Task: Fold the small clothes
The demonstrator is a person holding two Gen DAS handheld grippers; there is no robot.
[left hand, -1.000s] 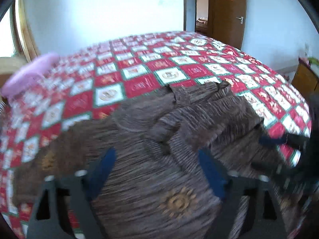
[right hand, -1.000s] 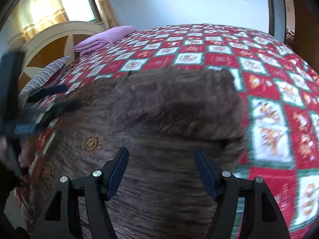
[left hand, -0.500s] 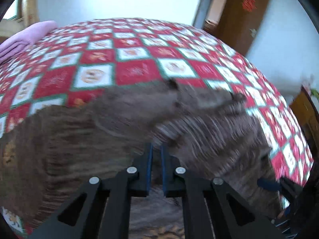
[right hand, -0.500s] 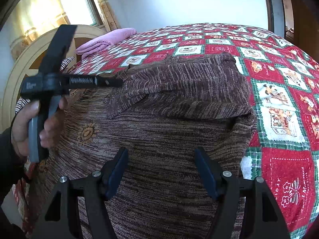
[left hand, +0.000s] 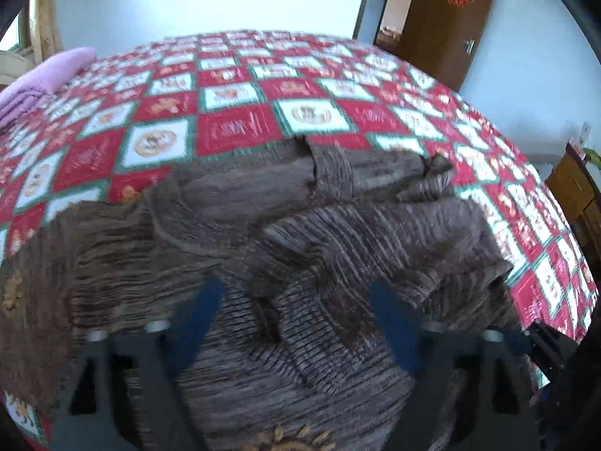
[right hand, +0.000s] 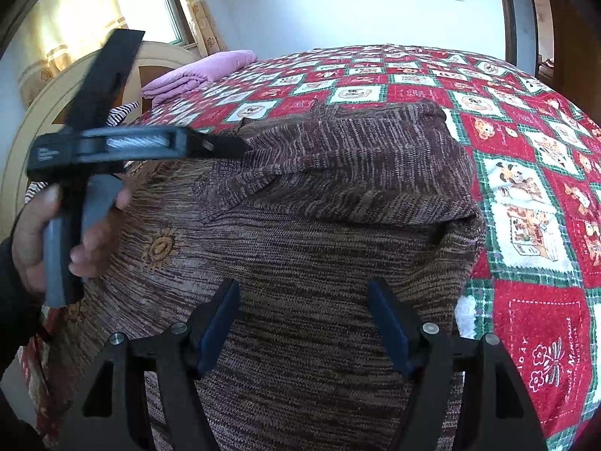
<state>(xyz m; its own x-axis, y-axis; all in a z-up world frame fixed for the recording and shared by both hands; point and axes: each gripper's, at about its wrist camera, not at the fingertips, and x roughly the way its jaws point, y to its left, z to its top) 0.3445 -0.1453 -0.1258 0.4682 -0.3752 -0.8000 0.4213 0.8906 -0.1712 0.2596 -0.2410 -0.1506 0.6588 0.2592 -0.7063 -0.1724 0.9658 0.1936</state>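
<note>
My left tool [left hand: 296, 323] is opening over the brown sweater [right hand: 319, 225], right tool [right hand: 304, 323] wide open holding nothing, so that folded sleeve [right hand: 338, 161] could easily slide loose on the bed [right hand: 526, 195].

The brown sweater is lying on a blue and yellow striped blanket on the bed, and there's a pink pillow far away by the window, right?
Not quite. The blanket under the brown sweater is a red, white and green checkered one with little pictures, not blue and yellow stripes. The right wrist view shows it clearly. The pink pillow is indeed at the far end, near the window.
</note>
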